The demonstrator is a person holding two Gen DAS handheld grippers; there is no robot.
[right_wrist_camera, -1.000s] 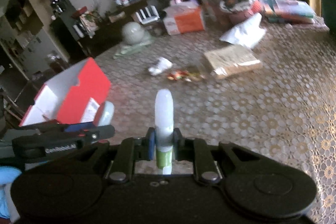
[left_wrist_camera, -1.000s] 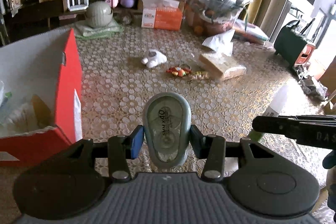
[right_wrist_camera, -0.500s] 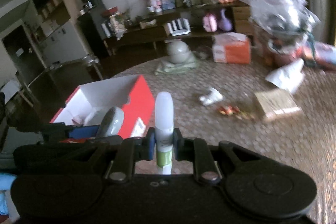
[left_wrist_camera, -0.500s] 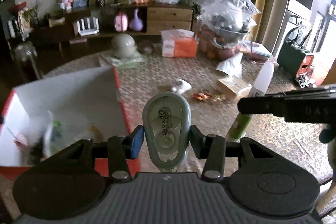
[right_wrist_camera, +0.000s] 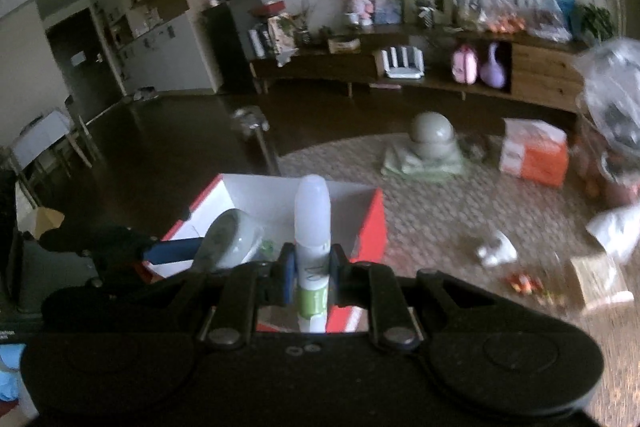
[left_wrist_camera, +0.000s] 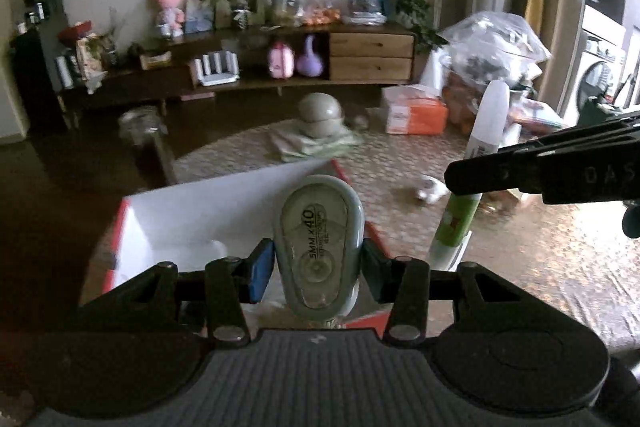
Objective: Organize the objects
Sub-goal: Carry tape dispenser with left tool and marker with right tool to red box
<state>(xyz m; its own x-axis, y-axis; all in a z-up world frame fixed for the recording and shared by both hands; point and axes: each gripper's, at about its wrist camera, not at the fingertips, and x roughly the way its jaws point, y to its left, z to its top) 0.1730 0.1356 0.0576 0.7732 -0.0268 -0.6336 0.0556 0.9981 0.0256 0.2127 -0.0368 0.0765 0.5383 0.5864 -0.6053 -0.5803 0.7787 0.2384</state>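
On the bench with its patterned lace cloth, the open red cardboard box with white inside waits below both loads. The left tool is clamped on a grey-green correction-tape dispenser, the right tool on a white-and-green glue stick. Neither is dropped in yet; a small white item and bright wrapped sweets remain on the cloth.

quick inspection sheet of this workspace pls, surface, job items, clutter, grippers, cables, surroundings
surface: patterned tablecloth.
job's things: red box, open; correction tape and glue stick, both held above it.
clutter: tissue box, grey dome on a folded cloth, sweets, paper packet, plastic bags.
grippers: left gripper jaws shut on the tape; right gripper jaws shut on the glue stick.
cables: nothing seen.
surroundings: TV cabinet, pink plush toy, plant.
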